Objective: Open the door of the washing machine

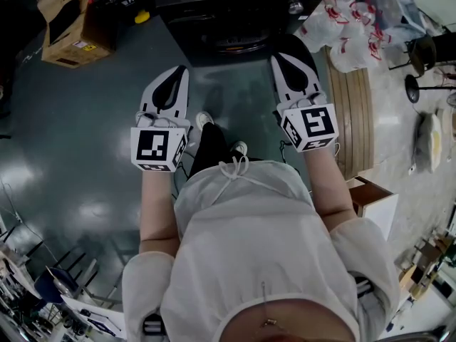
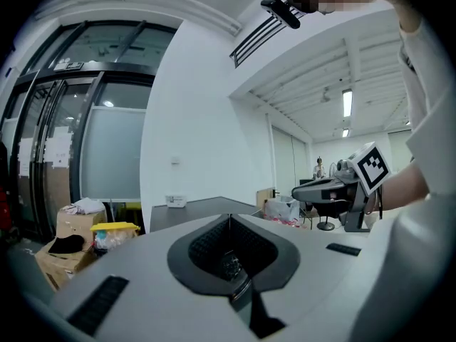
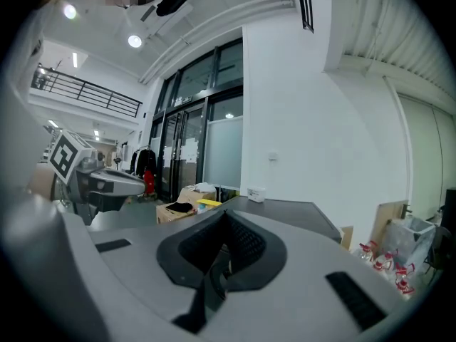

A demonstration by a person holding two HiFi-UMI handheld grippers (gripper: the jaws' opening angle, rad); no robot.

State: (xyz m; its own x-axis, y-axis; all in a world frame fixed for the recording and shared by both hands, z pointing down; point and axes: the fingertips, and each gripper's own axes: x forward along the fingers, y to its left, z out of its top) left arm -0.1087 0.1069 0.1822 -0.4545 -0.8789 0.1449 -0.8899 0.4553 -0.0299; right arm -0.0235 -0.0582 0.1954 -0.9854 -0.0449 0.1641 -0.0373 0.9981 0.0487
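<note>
1. An open cardboard box (image 1: 68,23) stands on the floor ahead and well to the left of the left gripper's (image 1: 183,70) jaws, with something dark lying in it. In the left gripper view, a yellow-lidded tub (image 2: 112,230) sits just beside the box; I can't make out what the tub holds.
2. Ahead and to the right of the right gripper's (image 1: 275,58) jaws lies a heap of filled plastic bags (image 1: 353,27) with red ties. I can't tell what is in them.
3. Both pairs of jaws are pressed fully together and hold nothing.
4. The dark washing machine (image 1: 235,9) stands straight ahead of both jaws. The curved rim of its door (image 1: 239,45) faces me just beyond the tips, and neither gripper touches it.
5. Only the gripper views show the machine's flat top, with a small white box (image 2: 174,201) on it, and the white wall (image 2: 199,105) behind. The head view shows the machine's front and the floor instead.
6. Each gripper view also catches the other gripper off to one side, with its marker cube (image 2: 372,167).
7. The floor (image 1: 85,134) is dark green and glossy. A round stack of wooden boards (image 1: 353,112) lies just right of the right jaws. Tall glass doors (image 2: 64,120) stand left of the left jaws, under strip lights (image 2: 347,102).
</note>
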